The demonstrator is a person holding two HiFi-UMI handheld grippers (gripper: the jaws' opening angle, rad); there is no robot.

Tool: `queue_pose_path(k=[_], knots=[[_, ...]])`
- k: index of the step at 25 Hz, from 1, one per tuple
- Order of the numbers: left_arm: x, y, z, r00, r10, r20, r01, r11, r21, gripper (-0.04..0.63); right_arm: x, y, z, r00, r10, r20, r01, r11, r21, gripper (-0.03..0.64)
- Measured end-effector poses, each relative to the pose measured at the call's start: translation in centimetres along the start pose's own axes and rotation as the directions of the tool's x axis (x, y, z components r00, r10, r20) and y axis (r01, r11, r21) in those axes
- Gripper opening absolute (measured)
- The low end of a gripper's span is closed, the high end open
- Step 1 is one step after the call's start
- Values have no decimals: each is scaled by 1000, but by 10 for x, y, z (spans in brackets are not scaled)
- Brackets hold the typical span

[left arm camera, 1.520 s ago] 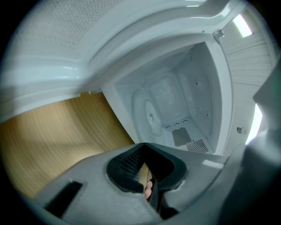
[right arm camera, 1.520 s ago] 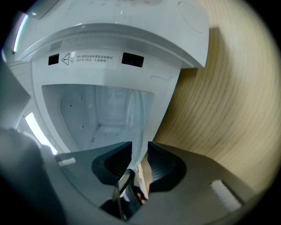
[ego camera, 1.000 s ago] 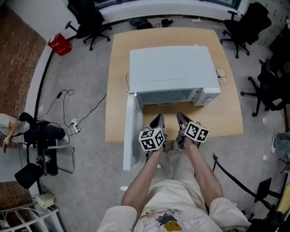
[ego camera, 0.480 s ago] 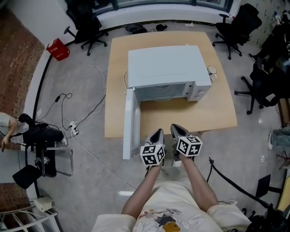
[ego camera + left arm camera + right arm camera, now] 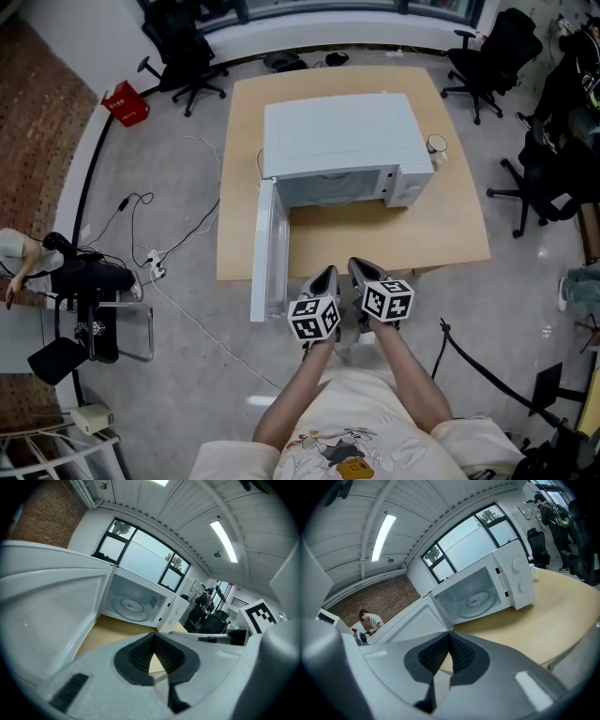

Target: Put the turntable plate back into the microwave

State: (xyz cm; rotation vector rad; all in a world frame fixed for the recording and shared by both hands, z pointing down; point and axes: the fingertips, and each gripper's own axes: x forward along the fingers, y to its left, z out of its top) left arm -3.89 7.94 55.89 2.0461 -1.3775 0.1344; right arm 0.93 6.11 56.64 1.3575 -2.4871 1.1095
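Left tongs (image 5: 324,276) and right tongs (image 5: 360,268) both clenched and empty, side by side just off the near edge of a pale wooden worktop (image 5: 441,234). Around it a grey floor (image 5: 178,309), black swivel chairs (image 5: 183,47) by the window wall, and a red bin (image 5: 125,98) at the left. From the head view, only the roof of the white box-shaped microwave (image 5: 337,131) and its swung-open door (image 5: 265,248). From both gripper views, straight into the cavity: inside, flat on its floor, the round clear glass turntable plate (image 5: 131,605), see-through, with a small hub at its centre.
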Motion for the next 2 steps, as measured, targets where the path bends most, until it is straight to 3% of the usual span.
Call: queue_pose_path(k=[2], knots=[[0, -5, -1, 1000, -4, 0, 4, 1000, 1, -2, -3, -4, 0, 1000, 0, 4, 0, 1000, 12, 6]])
